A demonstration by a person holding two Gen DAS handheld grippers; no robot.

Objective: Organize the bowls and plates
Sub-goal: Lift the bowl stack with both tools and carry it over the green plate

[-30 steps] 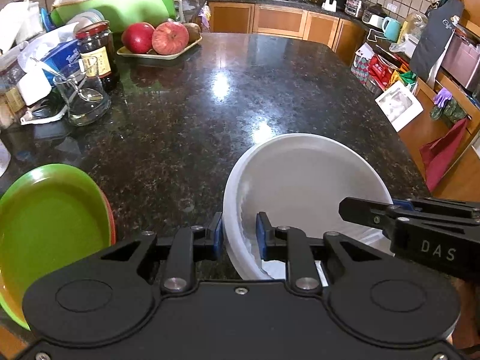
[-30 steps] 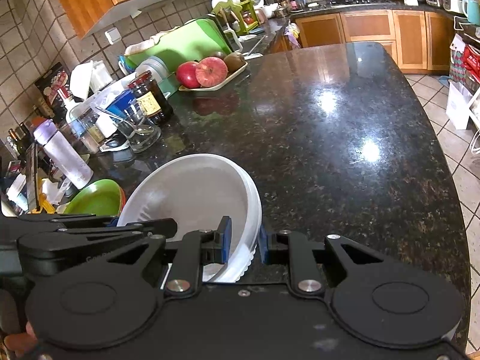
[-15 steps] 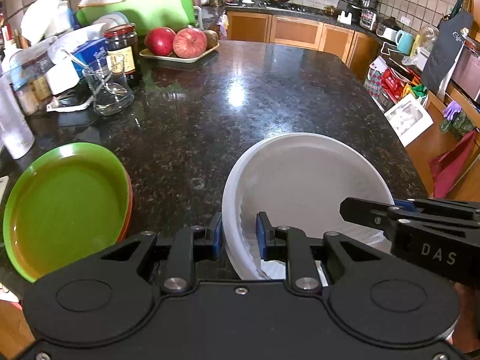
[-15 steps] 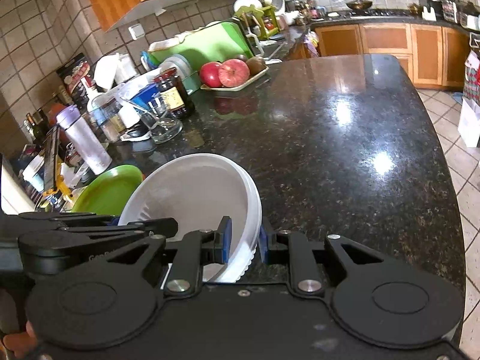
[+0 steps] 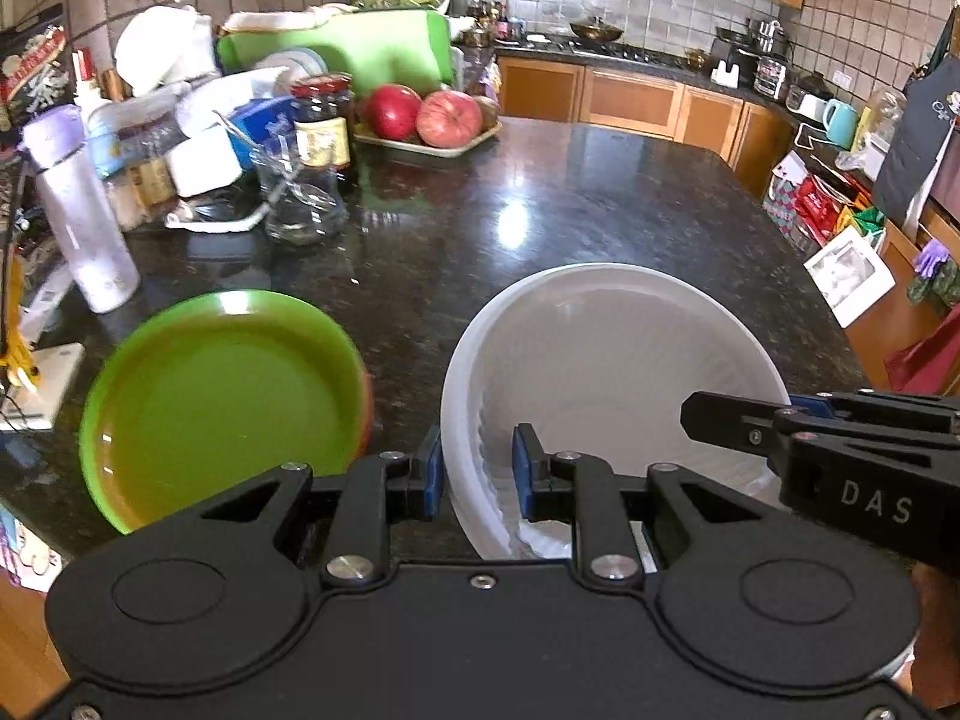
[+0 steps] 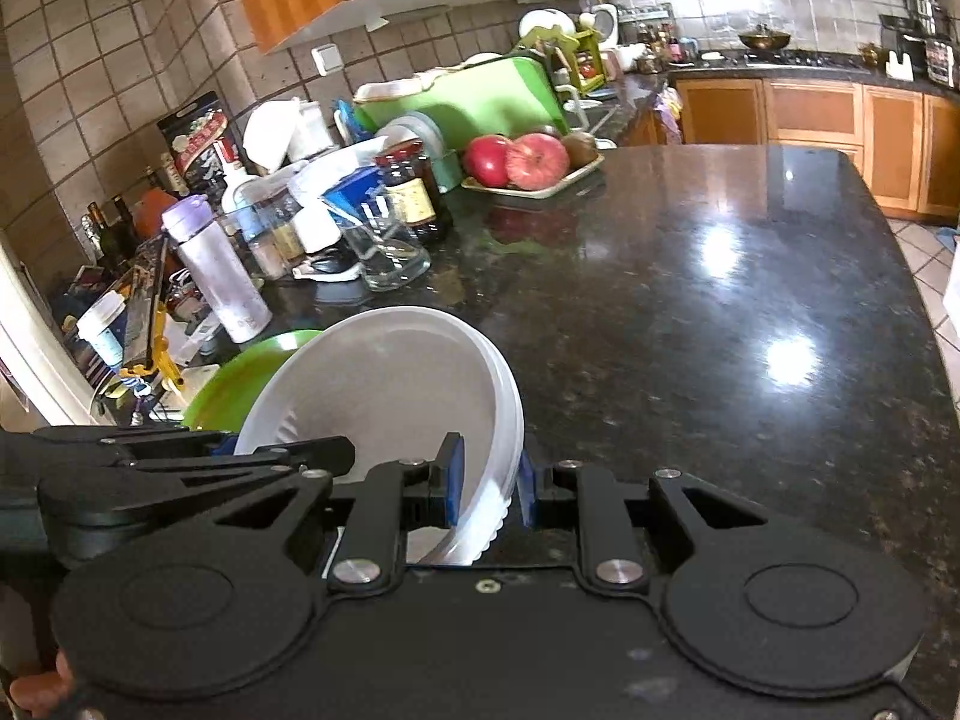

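A stack of white bowls (image 5: 606, 360) is held above the dark granite counter (image 5: 540, 210). My left gripper (image 5: 477, 471) is shut on its left rim. My right gripper (image 6: 485, 489) is shut on its right rim and shows in the left wrist view (image 5: 840, 438) at the right. The bowl stack also shows in the right wrist view (image 6: 390, 396). A green plate (image 5: 222, 402) lies on a red one at the counter's near left; it also shows in the right wrist view (image 6: 240, 378) behind the bowls.
Clutter lines the counter's left side: a purple-capped bottle (image 5: 84, 222), a glass jug (image 5: 300, 198), a dark jar (image 5: 321, 120), a tray of apples (image 5: 426, 120) and a green cutting board (image 5: 360, 48). The counter edge drops to the floor at the right (image 6: 936, 324).
Both grippers have risen and drawn back with the bowl stack. The green plate now lies further ahead and to the left in the left wrist view.
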